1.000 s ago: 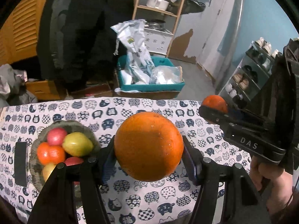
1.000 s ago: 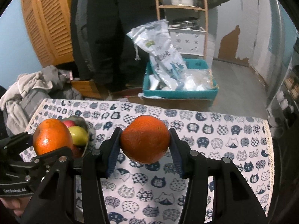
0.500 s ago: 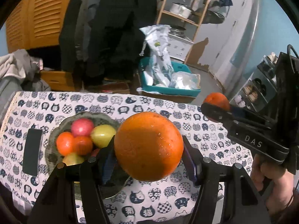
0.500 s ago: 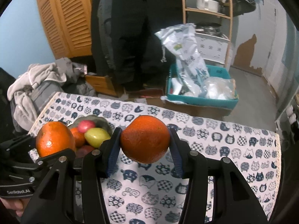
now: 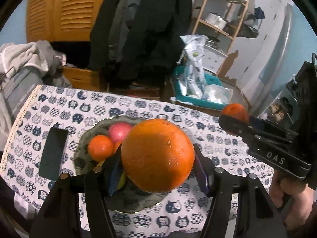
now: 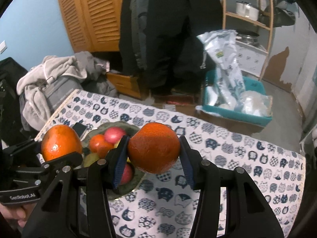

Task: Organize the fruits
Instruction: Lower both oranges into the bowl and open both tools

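My left gripper (image 5: 157, 168) is shut on a large orange (image 5: 157, 155) and holds it above the near right part of the dark fruit bowl (image 5: 83, 150). The bowl holds a small orange fruit (image 5: 100, 148), a pink-red apple (image 5: 119, 132) and more fruit hidden behind the orange. My right gripper (image 6: 153, 158) is shut on a darker orange (image 6: 154, 150), held above the table just right of the bowl (image 6: 128, 186). Each gripper also shows in the other's view: the right one (image 5: 235, 119), the left one (image 6: 59, 148).
A black phone (image 5: 53, 154) lies on the cat-print tablecloth (image 5: 198, 218) left of the bowl. Beyond the far table edge stand a person in dark clothes (image 6: 168, 29), a teal crate with bags (image 6: 235, 107), a laundry pile (image 6: 49, 83) and a wooden shelf (image 5: 223, 21).
Both grippers have moved left and toward the bowl with their oranges. The left orange now hangs over the bowl and covers the yellow-green fruit; the right one has neared the bowl's right rim.
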